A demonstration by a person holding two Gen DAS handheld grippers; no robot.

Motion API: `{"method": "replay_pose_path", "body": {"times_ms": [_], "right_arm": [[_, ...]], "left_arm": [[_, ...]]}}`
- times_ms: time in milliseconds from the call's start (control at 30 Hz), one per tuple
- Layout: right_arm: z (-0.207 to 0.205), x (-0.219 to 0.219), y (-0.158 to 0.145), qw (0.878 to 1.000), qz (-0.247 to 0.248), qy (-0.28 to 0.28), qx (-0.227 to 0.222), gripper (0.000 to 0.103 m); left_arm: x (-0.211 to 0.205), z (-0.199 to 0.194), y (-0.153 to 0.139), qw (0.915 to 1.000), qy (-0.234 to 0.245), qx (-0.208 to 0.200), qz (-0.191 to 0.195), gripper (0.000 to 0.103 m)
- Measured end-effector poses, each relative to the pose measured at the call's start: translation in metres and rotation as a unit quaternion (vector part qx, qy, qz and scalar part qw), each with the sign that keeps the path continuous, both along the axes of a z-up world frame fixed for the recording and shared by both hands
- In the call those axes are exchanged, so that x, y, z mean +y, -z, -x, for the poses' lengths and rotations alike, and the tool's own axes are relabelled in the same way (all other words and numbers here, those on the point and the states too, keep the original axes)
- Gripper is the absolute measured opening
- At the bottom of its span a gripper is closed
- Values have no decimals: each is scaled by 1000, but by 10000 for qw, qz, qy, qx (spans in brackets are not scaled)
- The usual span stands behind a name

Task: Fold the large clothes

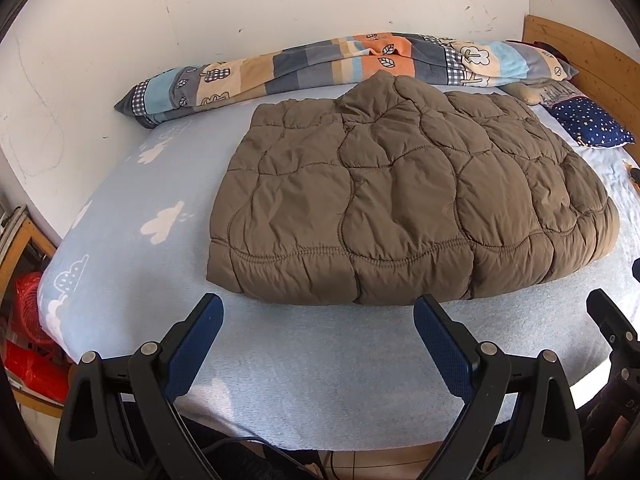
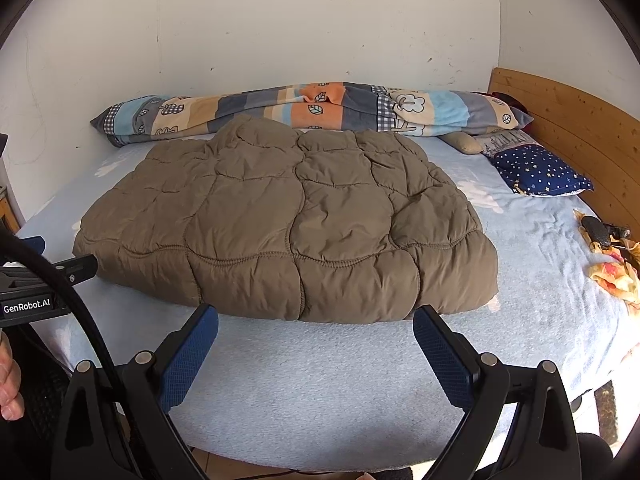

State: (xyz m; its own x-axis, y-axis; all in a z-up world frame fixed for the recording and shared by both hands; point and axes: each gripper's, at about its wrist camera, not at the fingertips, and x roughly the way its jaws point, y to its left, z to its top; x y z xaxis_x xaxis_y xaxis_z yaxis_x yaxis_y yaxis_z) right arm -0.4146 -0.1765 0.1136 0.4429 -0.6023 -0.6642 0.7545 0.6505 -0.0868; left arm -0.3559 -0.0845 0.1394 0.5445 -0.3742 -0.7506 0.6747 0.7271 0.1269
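Note:
A brown quilted padded coat lies folded into a rough rectangle on the light blue bed sheet; it also fills the middle of the right wrist view. My left gripper is open, its blue-padded fingers just short of the coat's near hem with nothing between them. My right gripper is open too, hovering at the near hem toward the coat's right part. The right gripper's finger shows at the right edge of the left wrist view. The left gripper's body shows at the left edge of the right wrist view.
A rolled patchwork blanket lies along the white wall behind the coat. A navy starred pillow and a wooden headboard are at the right. A dark object on a floral cloth rests near the right edge. Red items sit beside the bed's left corner.

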Motion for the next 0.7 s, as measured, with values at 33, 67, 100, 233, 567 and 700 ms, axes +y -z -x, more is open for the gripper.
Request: {"method": "replay_pose_path", "body": {"times_ms": [33, 67, 100, 233, 567, 700], "right_arm": [[0, 1, 0, 10000, 0, 1, -1, 100], [0, 1, 0, 10000, -6, -4, -3, 100], [0, 0, 0, 10000, -8, -5, 0, 100], [-1, 1, 0, 10000, -6, -2, 14, 100], [0, 0, 0, 10000, -12, 11, 11, 100], [0, 0, 1, 10000, -11, 16, 13, 100]], "left_arm": [[0, 0, 0, 10000, -6, -1, -4, 96], [0, 0, 0, 10000, 3, 13, -2, 96], [0, 0, 0, 10000, 3, 12, -5, 96], [-1, 1, 0, 10000, -4, 7, -9, 96], [-1, 3, 0, 10000, 5, 1, -30, 96], [-1, 3, 0, 10000, 1, 1, -32, 96]]}}
